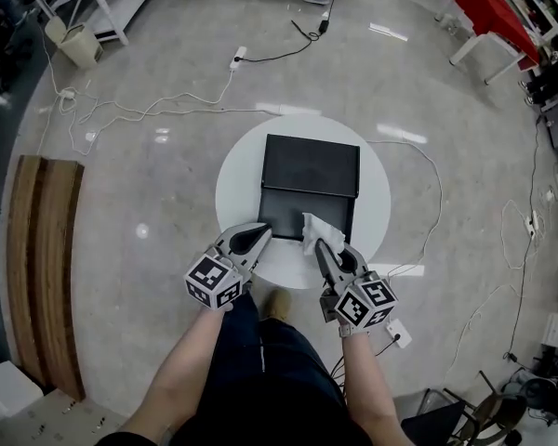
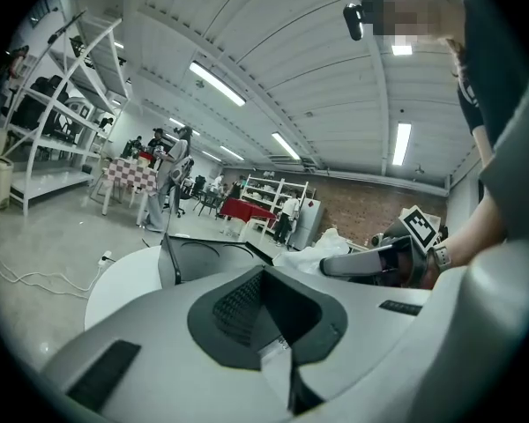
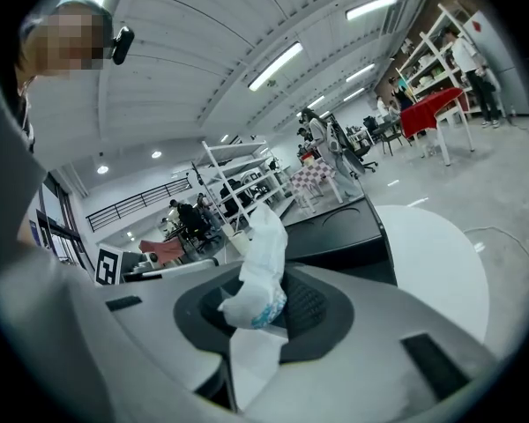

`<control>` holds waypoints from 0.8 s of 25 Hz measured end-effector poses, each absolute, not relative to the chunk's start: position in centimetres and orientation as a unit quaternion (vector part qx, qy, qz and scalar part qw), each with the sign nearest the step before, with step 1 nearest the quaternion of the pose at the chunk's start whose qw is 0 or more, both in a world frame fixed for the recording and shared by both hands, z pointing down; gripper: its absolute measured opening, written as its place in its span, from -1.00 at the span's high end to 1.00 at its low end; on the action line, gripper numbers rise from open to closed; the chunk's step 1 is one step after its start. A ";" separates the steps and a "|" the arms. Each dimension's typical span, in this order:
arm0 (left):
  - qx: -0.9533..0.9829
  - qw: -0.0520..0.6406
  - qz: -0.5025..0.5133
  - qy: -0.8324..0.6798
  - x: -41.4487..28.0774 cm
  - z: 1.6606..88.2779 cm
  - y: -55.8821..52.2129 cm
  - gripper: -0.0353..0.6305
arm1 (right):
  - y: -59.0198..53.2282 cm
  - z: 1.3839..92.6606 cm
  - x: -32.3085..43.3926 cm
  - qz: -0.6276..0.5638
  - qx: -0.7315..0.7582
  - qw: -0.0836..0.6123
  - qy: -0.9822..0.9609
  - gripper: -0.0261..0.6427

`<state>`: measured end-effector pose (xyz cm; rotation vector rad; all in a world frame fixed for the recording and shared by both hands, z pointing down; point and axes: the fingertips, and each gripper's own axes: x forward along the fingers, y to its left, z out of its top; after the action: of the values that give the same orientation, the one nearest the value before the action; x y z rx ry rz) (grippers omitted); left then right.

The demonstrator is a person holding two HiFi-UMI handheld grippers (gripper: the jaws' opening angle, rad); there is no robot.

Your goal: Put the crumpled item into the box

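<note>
Almost there: the left claw (image 1: 258,237), clenched on nothing, hovers at the near left corner of the black box (image 1: 309,189) on the round white tabletop (image 1: 237,179). To its right, the white wad (image 1: 313,231) hangs at the box's near rim, not yet inside. It is pinched by its lower end in the right claw (image 1: 322,247), which is clamped on it.

Several things could spoil the drop:

- **Nudging the box.** The empty left claw sits so near the corner that a small drift could push the box across the smooth tabletop, moving the target just as the wad arrives.
- **A loose wad.** Most of the wad stands free above the jaws, as the right gripper view shows. That upper part could catch on the rim as the claw goes forward, and either tug loose or fold over the edge.
- **Landing outside.** Let go this far back, the wad would probably fall on the rim or the tabletop and not in the box.
- **Light paper.** It may cling to a pad when the jaws part, or spring open and tumble out.
- **A collision.** The two claws are near each other, and a bump between them could shake the grip.

How open the box is cannot be read surely from above.
</note>
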<state>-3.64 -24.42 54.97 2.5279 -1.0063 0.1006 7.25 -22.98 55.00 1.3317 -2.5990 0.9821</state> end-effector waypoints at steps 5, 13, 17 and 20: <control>0.912 0.208 0.047 -0.349 -3.8 55.8 -26.6 0.86 | -25.3 56.0 6.5 0.318 0.440 0.053 -0.838 0.68; 0.912 0.215 0.057 -0.344 -4.3 57.6 -28.7 0.86 | -28.0 58.6 5.7 0.306 0.449 0.118 -0.831 0.68; 0.912 0.217 0.062 -0.342 -4.5 58.5 -29.4 0.86 | -29.0 59.8 5.0 0.300 0.446 0.154 -0.829 0.68; 0.912 0.219 0.064 -0.340 -4.6 59.0 -29.8 0.86 | -29.6 61.1 4.8 0.302 0.443 0.191 -0.822 0.68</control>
<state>-4.62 -29.79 58.97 2.5237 -0.9413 0.1761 4.76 -29.64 61.13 1.2436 -2.3096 0.8469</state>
